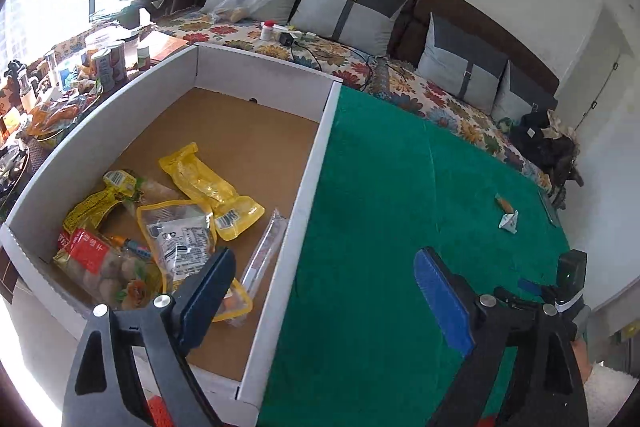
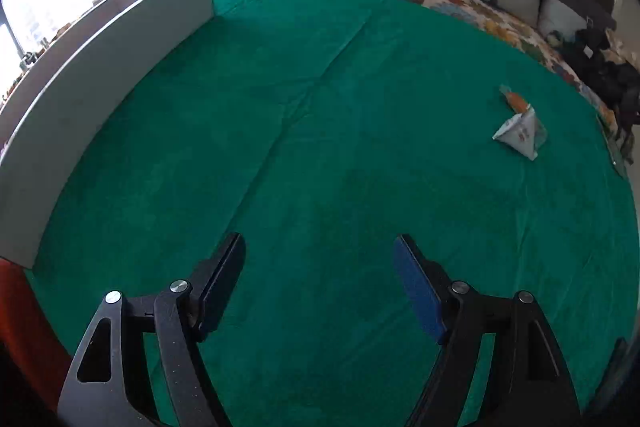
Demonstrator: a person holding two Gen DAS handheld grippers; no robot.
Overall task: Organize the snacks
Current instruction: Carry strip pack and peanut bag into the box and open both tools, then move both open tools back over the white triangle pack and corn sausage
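Observation:
A white cardboard box (image 1: pixel 316 151) with a brown floor stands on the green cloth (image 1: pixel 400 207). It holds several snack packets: a yellow pouch (image 1: pixel 212 187), a clear yellow-edged packet (image 1: pixel 178 239), a red-labelled bag of balls (image 1: pixel 100 263) and a clear stick pack (image 1: pixel 264 251). My left gripper (image 1: pixel 324 259) is open and empty above the box's right wall. Two small snacks lie on the cloth at the far right: a white triangular packet (image 2: pixel 520 133) (image 1: pixel 509 222) and an orange one (image 2: pixel 516 99). My right gripper (image 2: pixel 320 247) is open and empty above the cloth.
The box's outer wall (image 2: pixel 100 75) runs along the left of the right wrist view. A sofa with a floral cover (image 1: pixel 360 67) and grey cushions runs behind. A cluttered side table with cans (image 1: pixel 108 63) stands at the far left. A black bag (image 1: pixel 548 143) lies at the far right.

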